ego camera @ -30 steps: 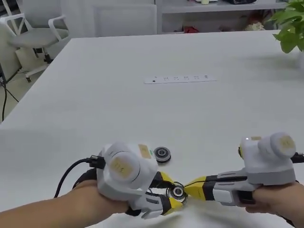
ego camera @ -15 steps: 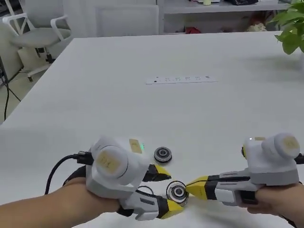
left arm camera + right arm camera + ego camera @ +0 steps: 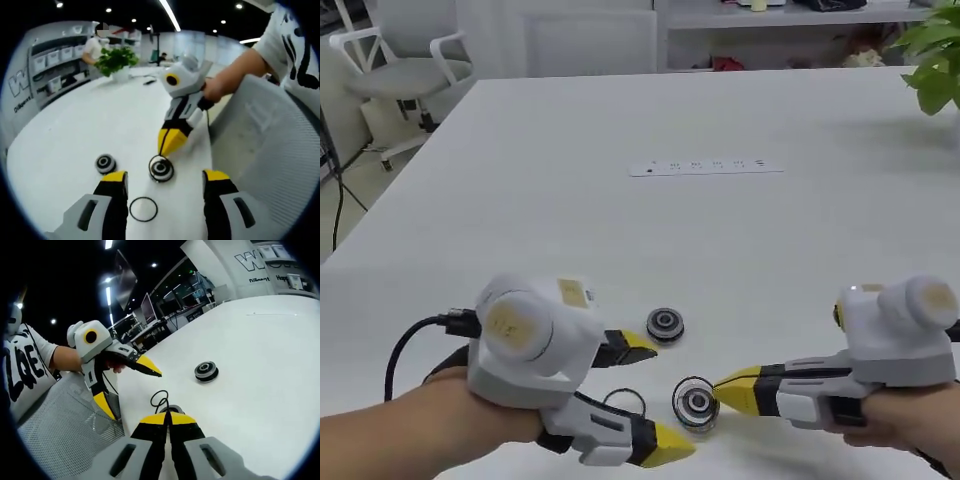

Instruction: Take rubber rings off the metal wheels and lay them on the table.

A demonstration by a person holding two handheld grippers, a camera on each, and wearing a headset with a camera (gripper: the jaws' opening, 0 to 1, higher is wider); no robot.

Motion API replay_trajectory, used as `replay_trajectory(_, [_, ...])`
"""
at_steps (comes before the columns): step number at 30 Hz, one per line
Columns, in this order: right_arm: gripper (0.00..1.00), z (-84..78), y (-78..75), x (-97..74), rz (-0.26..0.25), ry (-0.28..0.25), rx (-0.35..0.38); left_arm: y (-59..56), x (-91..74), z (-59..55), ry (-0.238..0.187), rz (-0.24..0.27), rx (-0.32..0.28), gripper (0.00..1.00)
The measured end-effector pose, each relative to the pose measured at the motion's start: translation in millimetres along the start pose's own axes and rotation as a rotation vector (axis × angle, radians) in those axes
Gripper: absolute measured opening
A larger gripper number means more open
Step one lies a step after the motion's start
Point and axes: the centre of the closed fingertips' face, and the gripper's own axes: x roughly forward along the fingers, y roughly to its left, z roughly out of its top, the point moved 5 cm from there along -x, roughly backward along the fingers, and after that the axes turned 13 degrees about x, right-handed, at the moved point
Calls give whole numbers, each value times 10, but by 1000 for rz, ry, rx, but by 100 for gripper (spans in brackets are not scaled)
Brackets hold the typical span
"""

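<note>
Left gripper (image 3: 670, 397) has its fingers spread wide, nothing held between them. A thin black rubber ring (image 3: 623, 403) lies flat on the white bench (image 3: 620, 230), right in the gap between those two fingers. As far as the left gripper view shows, it isn't touching either one.

Just past the ring sits a small round metal wheel (image 3: 696, 402) with a shiny silver hub and a dark band running round its rim. The right gripper (image 3: 718, 385) comes in from the other side with its fingers pressed together, and the yellow tips sit right against the edge of that wheel. Whether they've actually nipped anything thin there, can't tell. In the right gripper view the wheel just peeks out past the tips, and the loose ring shows as a black loop a bit beyond them.

A second metal wheel (image 3: 665, 323), with its black rubber on, lies flat a little farther out on the bench. It's near the tip of the left gripper's far finger but not touching it.

Way back on the bench there's a white power strip (image 3: 705, 166), and a leafy green plant (image 3: 932, 60) sits at the far right corner.
</note>
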Motion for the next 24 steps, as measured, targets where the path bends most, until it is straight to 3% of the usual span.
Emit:
replay_trajectory(10, [0, 2, 56, 5, 15, 7, -4, -2, -104, -27, -13, 10, -16, 69])
replay_trajectory(24, [0, 30, 162, 29, 30, 16, -17, 72, -259, -132, -19, 46, -46, 72])
